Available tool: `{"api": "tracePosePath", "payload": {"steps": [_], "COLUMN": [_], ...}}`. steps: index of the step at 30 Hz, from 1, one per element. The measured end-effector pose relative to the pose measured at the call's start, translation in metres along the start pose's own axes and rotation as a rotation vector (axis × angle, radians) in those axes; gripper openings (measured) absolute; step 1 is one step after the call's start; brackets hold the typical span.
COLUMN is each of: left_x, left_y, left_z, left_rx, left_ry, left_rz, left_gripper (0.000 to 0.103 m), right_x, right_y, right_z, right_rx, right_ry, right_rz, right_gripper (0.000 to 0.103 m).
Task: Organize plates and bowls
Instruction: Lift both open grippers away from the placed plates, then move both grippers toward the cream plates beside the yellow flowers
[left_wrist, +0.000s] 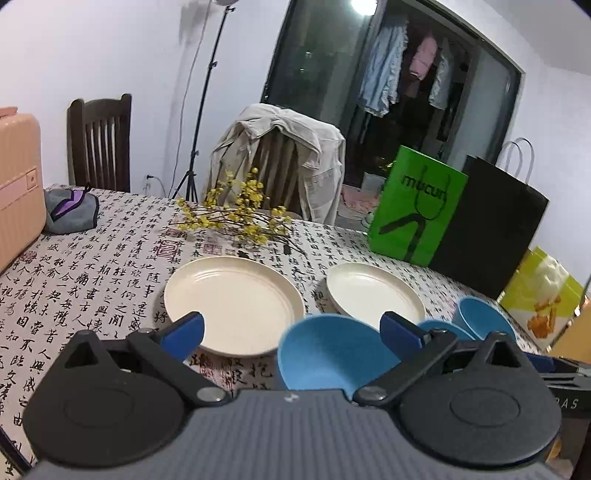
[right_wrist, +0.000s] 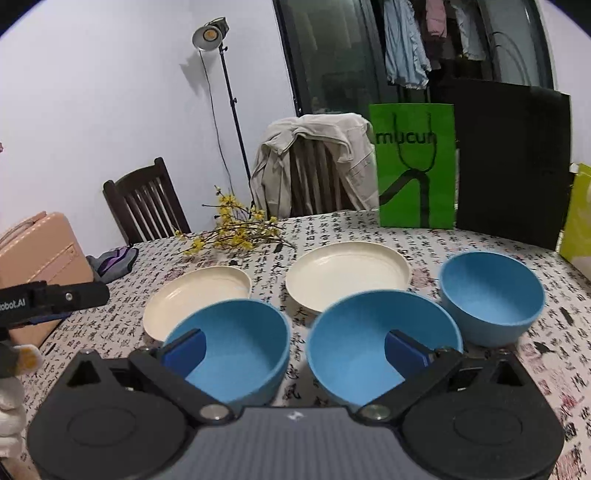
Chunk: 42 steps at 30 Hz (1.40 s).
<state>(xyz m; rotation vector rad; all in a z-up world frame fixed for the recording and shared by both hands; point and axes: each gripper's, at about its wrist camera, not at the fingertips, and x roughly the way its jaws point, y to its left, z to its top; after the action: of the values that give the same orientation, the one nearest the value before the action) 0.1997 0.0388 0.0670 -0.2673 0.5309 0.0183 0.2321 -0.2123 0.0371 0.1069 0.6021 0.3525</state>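
Blue pads tip both grippers, and both are spread wide with nothing held between them. The right gripper (right_wrist: 295, 349) hangs low at the bottom of its view, right above two blue bowls. Its left pad sits over the left bowl (right_wrist: 231, 347) and its right pad sits over the middle bowl (right_wrist: 382, 343), so the gap between the two bowls lies straight ahead of it (neither bowl is lined up between the pads yet). A third bowl (right_wrist: 493, 295) stands just beside the middle one, toward the right of the frame. Behind the bowls, in the middle of the frame, lie two cream plates: the left plate (right_wrist: 192, 299) is partly hidden by the left bowl, and the right plate (right_wrist: 349, 275) is apart from it.

The left gripper (left_wrist: 291, 334) hangs at the bottom of its view too. The left plate (left_wrist: 234, 304) lies straight in front of its left pad, and the left bowl (left_wrist: 332, 352) is under its right side. The right plate (left_wrist: 375, 291) is farther back, to the right.

The bowls all look nearer to the right gripper, and the left plate nearer to the left one. I think the right gripper would need to slide sideways to get one bowl's rim between its pads. All of this sits on a tablecloth (right_wrist: 480, 369) covered in black writing.
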Motion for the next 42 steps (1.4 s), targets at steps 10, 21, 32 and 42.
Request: {"api": "tracePosePath", "payload": {"steps": [10,21,32,42], "left_x": [0.025,0.062,0.11,0.138], "left_y": [0.034,0.07,0.113,0.122], "left_z": [0.035,0.059,0.048,0.04], "left_rx": [-0.137,-0.285,-0.387,-0.386], "left_ry": [0.018,0.041,0.135,0.191], "left_rz": [0.051,0.092,0.124,0.12], "left_gripper": [0.103,0.103,0.103,0.103], "right_x": [0.04,0.096,0.154,0.197], "right_y": [0.025,0.052,0.063,0.064], "right_z": [0.04,0.067,0.078,0.088], "right_rx": [0.032,0.019,-0.007,0.009], "right_ry": [0.043,0.106,0.206,0.244], "right_rz": [0.061,0.1,0.102,0.077], "right_gripper": [0.103,0.103,0.103,0.103]}}
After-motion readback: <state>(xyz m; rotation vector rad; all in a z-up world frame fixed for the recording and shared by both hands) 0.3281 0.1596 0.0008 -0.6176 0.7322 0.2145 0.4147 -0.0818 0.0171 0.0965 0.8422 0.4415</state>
